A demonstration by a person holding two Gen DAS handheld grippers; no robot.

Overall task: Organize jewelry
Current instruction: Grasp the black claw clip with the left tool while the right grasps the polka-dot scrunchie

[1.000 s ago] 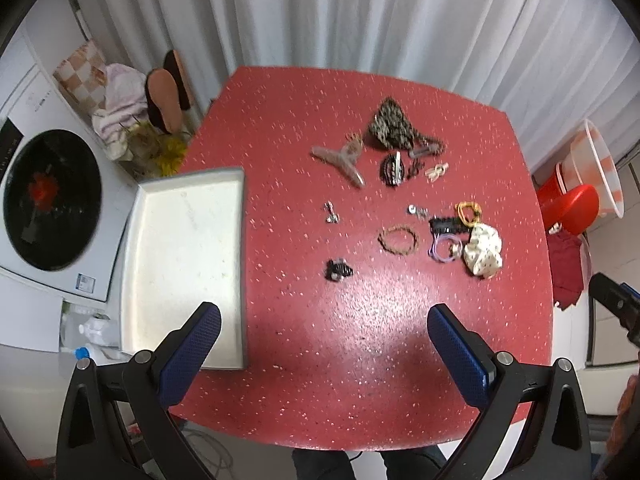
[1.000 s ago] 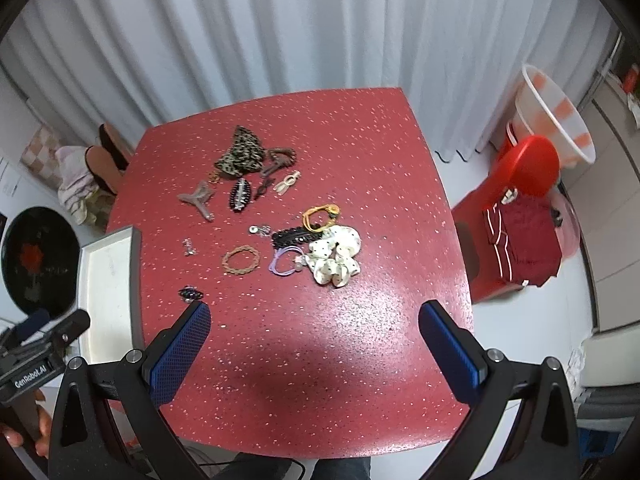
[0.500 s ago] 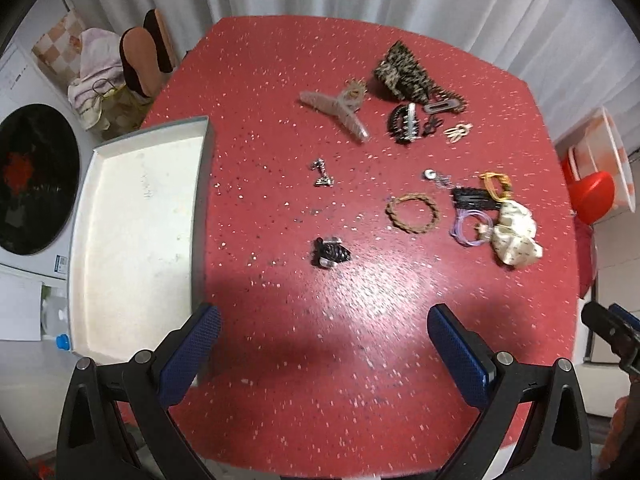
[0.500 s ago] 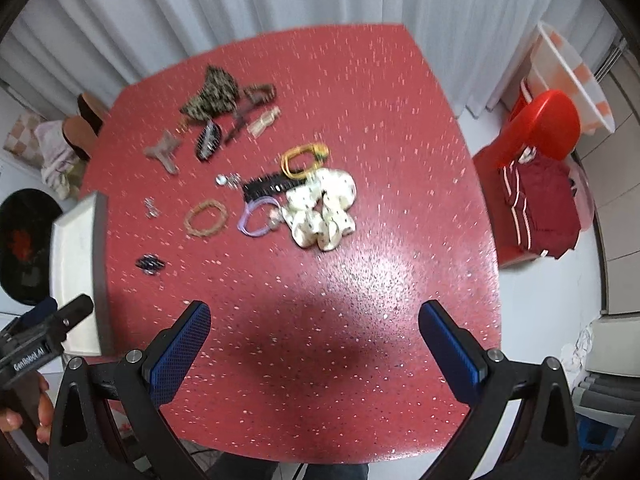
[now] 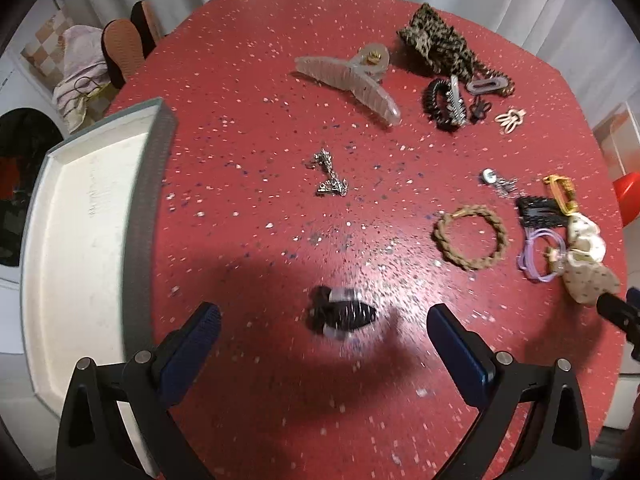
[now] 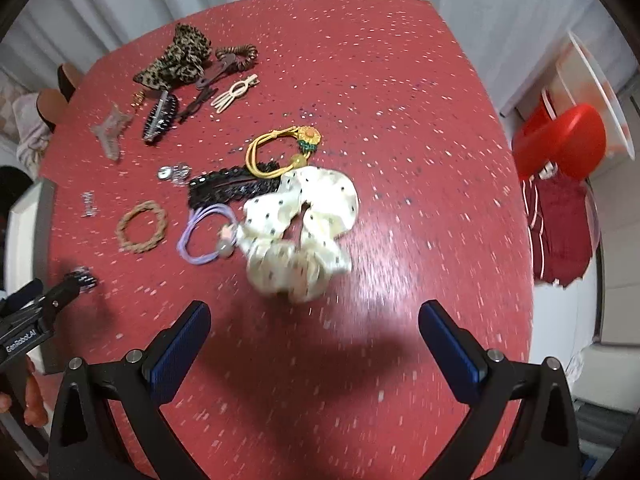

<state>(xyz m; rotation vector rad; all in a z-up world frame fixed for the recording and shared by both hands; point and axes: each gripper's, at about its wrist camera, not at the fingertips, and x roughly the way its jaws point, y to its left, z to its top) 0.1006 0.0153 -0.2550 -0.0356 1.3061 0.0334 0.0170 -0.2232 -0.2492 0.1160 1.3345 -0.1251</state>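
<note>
Jewelry and hair pieces lie scattered on a red speckled table (image 5: 256,80). My left gripper (image 5: 320,344) is open just above a small black clip (image 5: 342,314). Beyond it lie a silver charm (image 5: 330,176), a braided ring (image 5: 470,237) and a clear claw clip (image 5: 348,76). A white tray (image 5: 80,232) sits at the left edge. My right gripper (image 6: 314,340) is open, low over the table in front of a cream dotted scrunchie (image 6: 300,228). Beside that lie a purple hair tie (image 6: 204,236), a black comb clip (image 6: 232,190) and a yellow band (image 6: 280,148).
A leopard-print bow (image 6: 176,58) and more clips lie at the table's far side. A red stool (image 6: 568,140) with dark red cloth stands right of the table. White curtains hang behind. A washing machine (image 5: 16,184) and shoes (image 5: 120,46) are at the left.
Both grippers have come down and forward toward the table. The black clip now lies between the left fingers' line, and the scrunchie looms large before the right gripper.
</note>
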